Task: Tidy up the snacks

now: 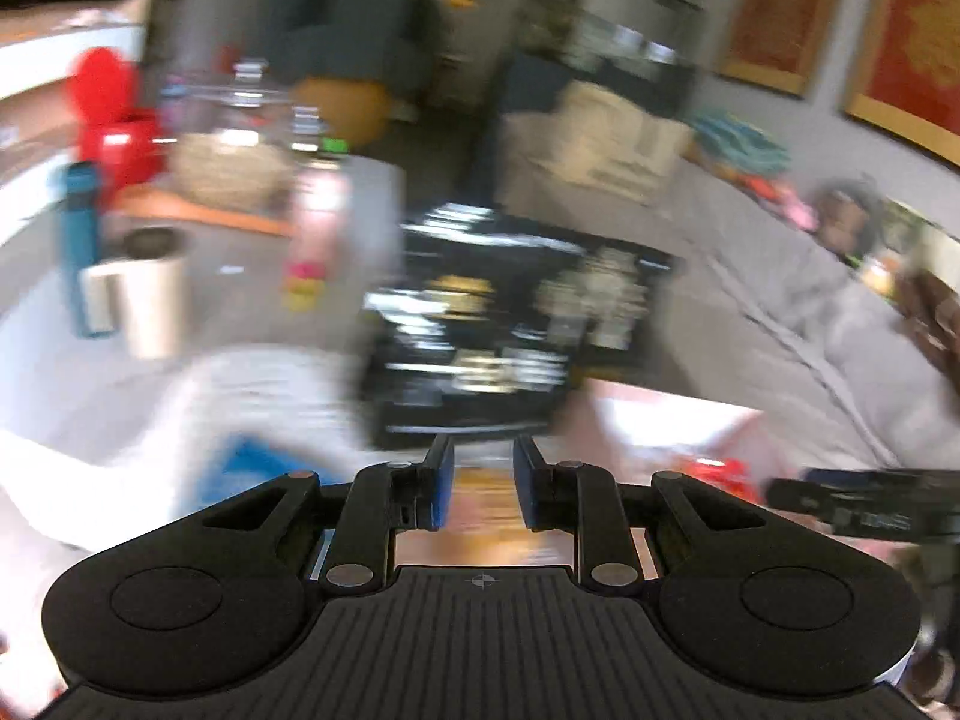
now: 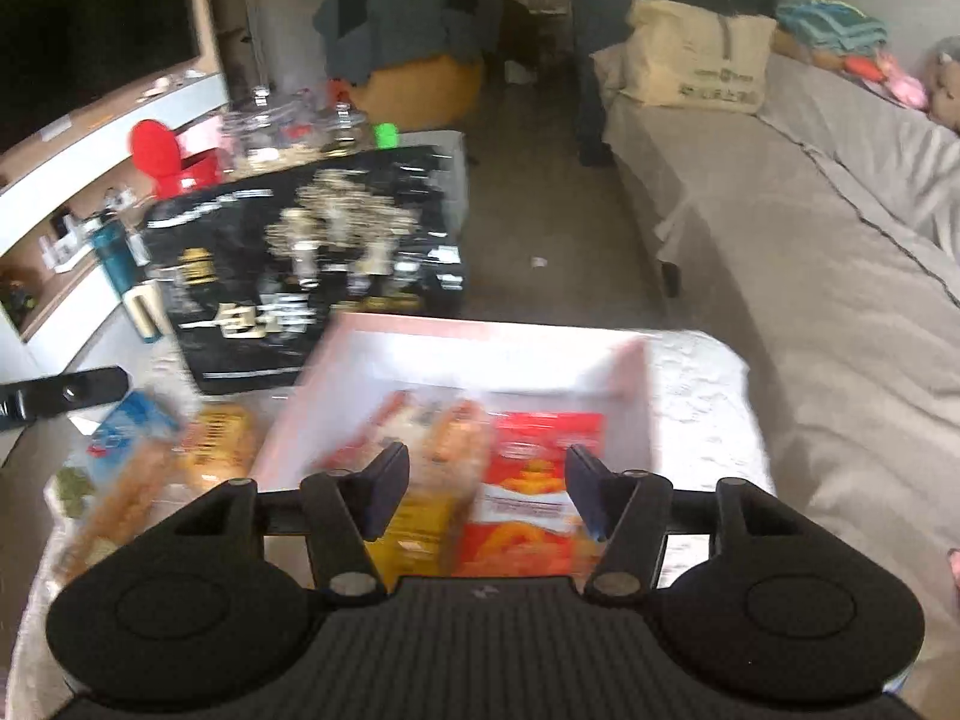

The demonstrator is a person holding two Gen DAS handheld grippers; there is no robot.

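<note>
Sitting at the far left of the right wrist view, a blue-and-white snack pack (image 2: 135, 423) and a yellow-orange snack bag (image 2: 219, 444) are lying on the white-covered counter (image 2: 708, 396), just beside the pink tray (image 2: 633, 384). Behind them a large black gift bag (image 2: 300, 264) with gold print is standing upright. Further right, inside the tray, a yellow snack pack (image 2: 420, 531) and a red snack pack (image 2: 528, 504) are lying side by side. The right hand-held gripper (image 2: 486, 486) is hovering over those two packs with its jaws spread wide, grasping nothing. At the far right, a grey-covered sofa (image 2: 810, 252) is running along the wall, with a tan bag (image 2: 696, 54) resting at its far end. The left wrist view is heavily blurred: the left hand-held gripper (image 1: 482, 483) is holding its blue pads (image 1: 441, 495) close together, and something yellow-orange (image 1: 483, 498), possibly a snack pack, is showing between them, though I cannot tell whether they are pinching it or it is merely lying below. Beyond it, the same black gift bag (image 1: 510, 324) is filling the middle.
</note>
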